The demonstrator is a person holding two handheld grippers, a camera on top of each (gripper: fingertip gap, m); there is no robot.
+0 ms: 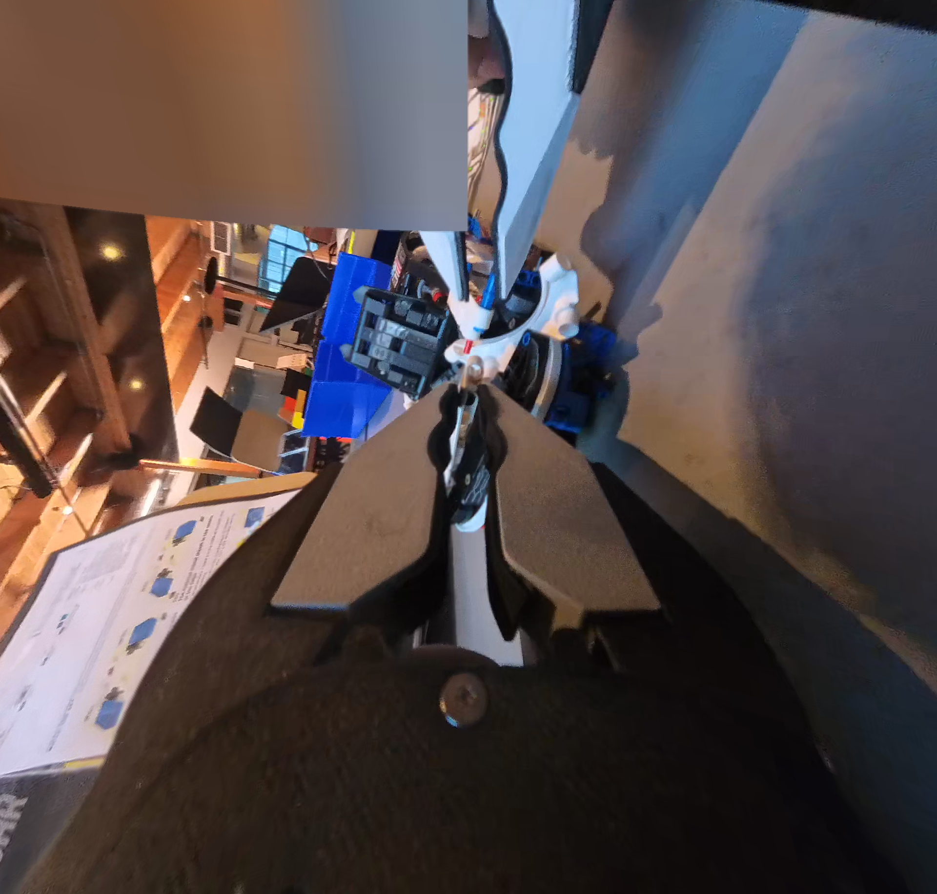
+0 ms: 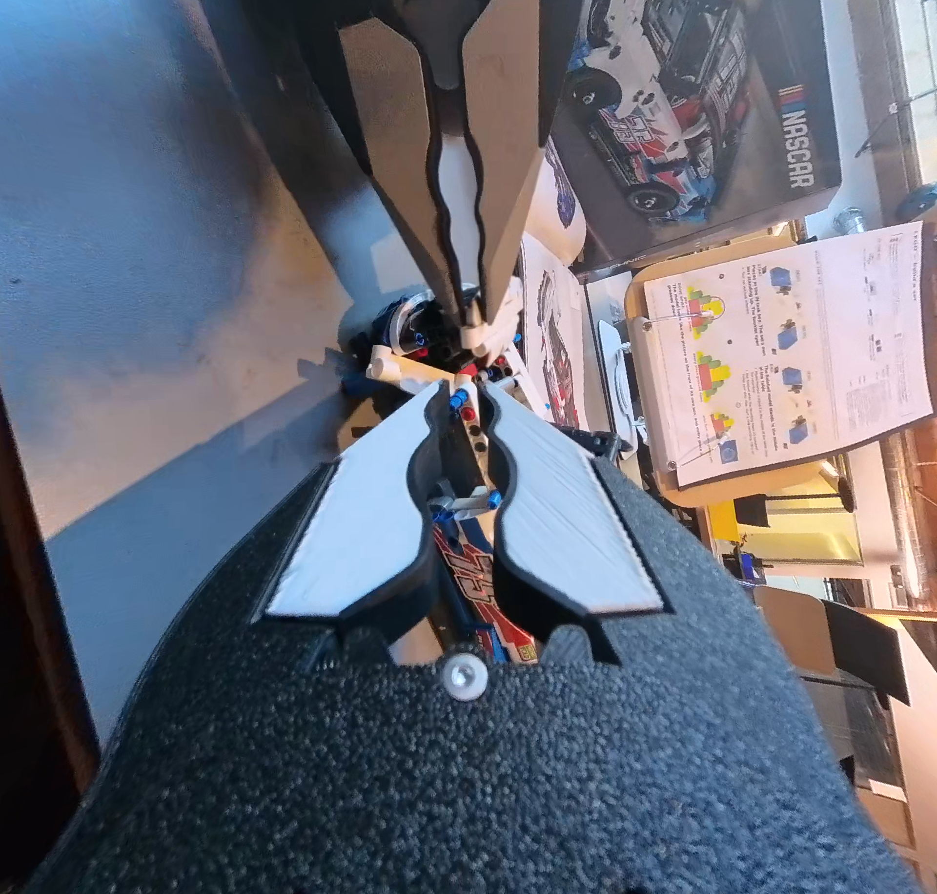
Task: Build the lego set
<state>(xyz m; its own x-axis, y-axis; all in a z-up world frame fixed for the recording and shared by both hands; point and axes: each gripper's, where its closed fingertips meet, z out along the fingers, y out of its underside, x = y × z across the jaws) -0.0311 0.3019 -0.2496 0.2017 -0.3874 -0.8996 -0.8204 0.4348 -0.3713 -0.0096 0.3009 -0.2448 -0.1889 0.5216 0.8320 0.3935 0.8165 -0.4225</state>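
Observation:
A partly built Lego car [image 1: 537,362], white, blue and black with a wheel, lies on the grey table; it also shows in the right wrist view [image 2: 405,332]. My left gripper [image 1: 469,387], with tan fingers, is shut on a thin white and black Lego piece [image 1: 456,433] whose tip touches the car. It enters the right wrist view from above [image 2: 471,324]. My right gripper [image 2: 464,392], with white fingers, is shut on a long stickered panel [image 2: 471,575] with a pinned beam [image 2: 474,423] that joins the car. It reaches down from above in the left wrist view [image 1: 481,322].
The set's box [image 2: 710,83] and an open booklet [image 2: 552,337] lie behind the car. An instruction sheet on a stand [image 2: 811,352] is to the right, and also shows in the left wrist view [image 1: 127,616]. Blue bins [image 1: 350,403] and a black parts tray [image 1: 400,342] stand beyond. The tips of both grippers are at nearly the same place.

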